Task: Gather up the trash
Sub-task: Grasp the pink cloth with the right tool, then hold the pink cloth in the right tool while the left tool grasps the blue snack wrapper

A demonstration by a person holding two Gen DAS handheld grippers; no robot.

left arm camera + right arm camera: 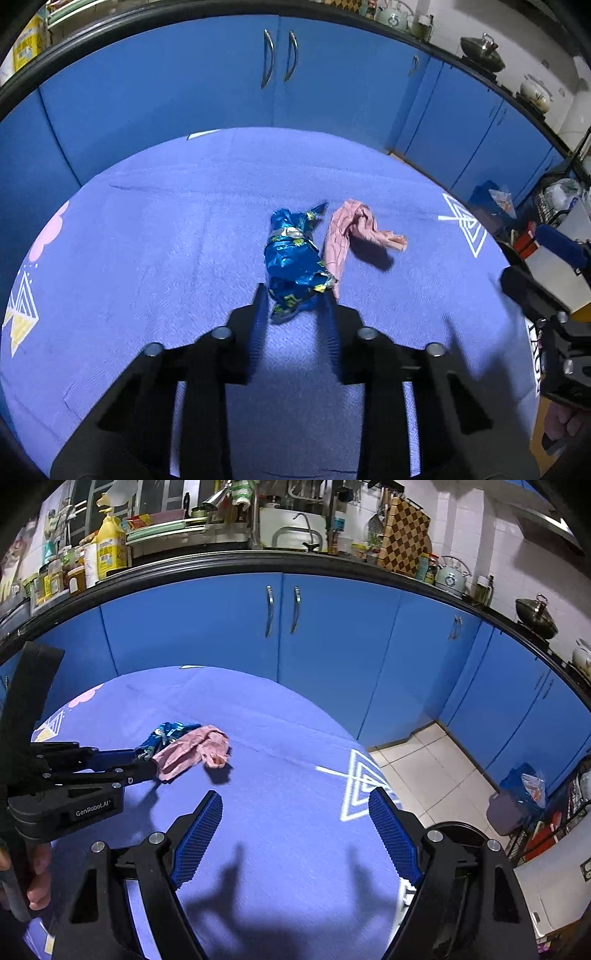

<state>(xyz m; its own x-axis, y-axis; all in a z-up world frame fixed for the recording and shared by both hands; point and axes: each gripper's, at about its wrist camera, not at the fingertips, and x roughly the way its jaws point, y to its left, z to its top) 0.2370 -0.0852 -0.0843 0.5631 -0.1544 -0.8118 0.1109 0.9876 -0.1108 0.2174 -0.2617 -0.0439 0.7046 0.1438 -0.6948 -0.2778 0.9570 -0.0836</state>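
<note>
Left wrist view: the left hand-held gripper (pixel 293 301) sits at the frame's centre, its 2 jaws narrowed around the near end of the crumpled blue foil wrapper (pixel 291 262) on the purple-covered bench (pixel 147 240); whether the pads press it I cannot tell. A pink wrapper (pixel 351 232) lies touching its right side. The right hand-held gripper (pixel 295 819) is spread wide, holding nothing, lower right of both wrappers.

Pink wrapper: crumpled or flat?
Crumpled: the pink wrapper lies twisted and folded on the blue tablecloth, beside the blue foil wrapper.
</note>
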